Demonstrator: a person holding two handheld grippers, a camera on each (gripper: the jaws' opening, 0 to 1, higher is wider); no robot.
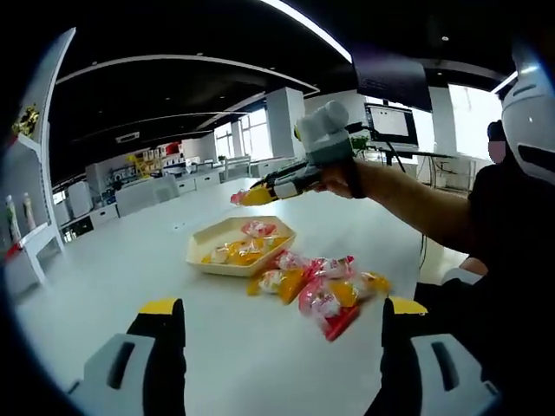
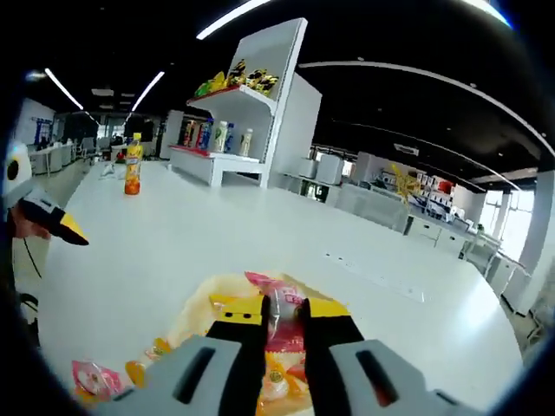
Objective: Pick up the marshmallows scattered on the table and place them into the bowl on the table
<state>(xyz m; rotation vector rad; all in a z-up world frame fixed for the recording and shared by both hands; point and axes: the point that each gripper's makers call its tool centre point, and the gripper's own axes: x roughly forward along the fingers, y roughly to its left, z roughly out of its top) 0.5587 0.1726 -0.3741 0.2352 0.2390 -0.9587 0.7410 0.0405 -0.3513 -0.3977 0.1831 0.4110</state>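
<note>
**Right gripper view: packet pinched over the bowl**

Right gripper view has the right gripper (image 2: 284,322) clamped on 1 marshmallow packet (image 2: 283,314), right above the bowl (image 2: 192,314). Left gripper view shows the left gripper (image 1: 279,312) with jaws wide apart, holding nothing. More marshmallow packets (image 1: 325,290) lie on the table (image 1: 121,269) just beside the bowl, mid-tabletop.

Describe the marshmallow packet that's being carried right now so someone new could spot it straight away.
Start at the white table and find the cream bowl near its middle. Above the bowl, the right gripper pinches one marshmallow packet between its yellow-tipped jaws. Unlike the packets lying in the bowl and the loose packets on the table beside it, this one is lifted off the surface.
</note>
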